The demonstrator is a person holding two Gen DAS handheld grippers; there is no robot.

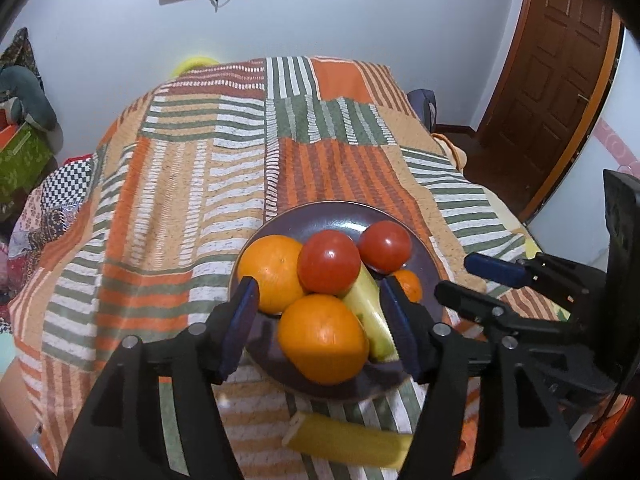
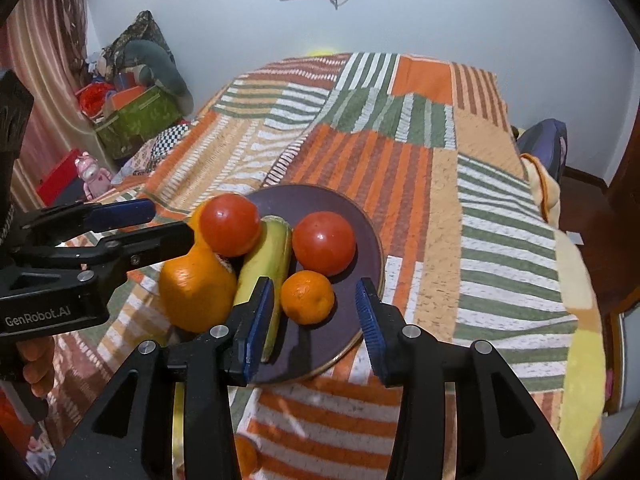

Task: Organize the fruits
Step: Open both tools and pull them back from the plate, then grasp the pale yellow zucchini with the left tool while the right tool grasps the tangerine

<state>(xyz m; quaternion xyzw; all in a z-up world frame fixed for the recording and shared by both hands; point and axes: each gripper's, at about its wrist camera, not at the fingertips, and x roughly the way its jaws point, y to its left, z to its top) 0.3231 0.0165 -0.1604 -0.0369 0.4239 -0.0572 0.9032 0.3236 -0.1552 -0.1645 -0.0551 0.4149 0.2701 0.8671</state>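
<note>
A dark purple plate [image 1: 320, 216] [image 2: 360, 220] on the striped bedspread holds two oranges [image 1: 323, 338] [image 1: 272, 270], two tomatoes [image 1: 329, 267] [image 1: 385, 246], a small mandarin [image 2: 307, 297] and a yellow-green banana [image 1: 366, 312] [image 2: 266, 260]. My left gripper [image 1: 320, 332] is open, its jaws either side of the near orange and banana, above the plate. My right gripper [image 2: 316, 320] is open and empty, its jaws either side of the mandarin at the plate's near edge. It also shows in the left wrist view [image 1: 472, 276]. The left gripper shows in the right wrist view [image 2: 168, 224].
A second banana [image 1: 348, 442] lies on the bedspread in front of the plate, below the left gripper. Another orange fruit [image 2: 245, 456] lies low beside the right gripper. A green box [image 2: 136, 122] and clutter stand left of the bed, a wooden door [image 1: 552, 56] at the right.
</note>
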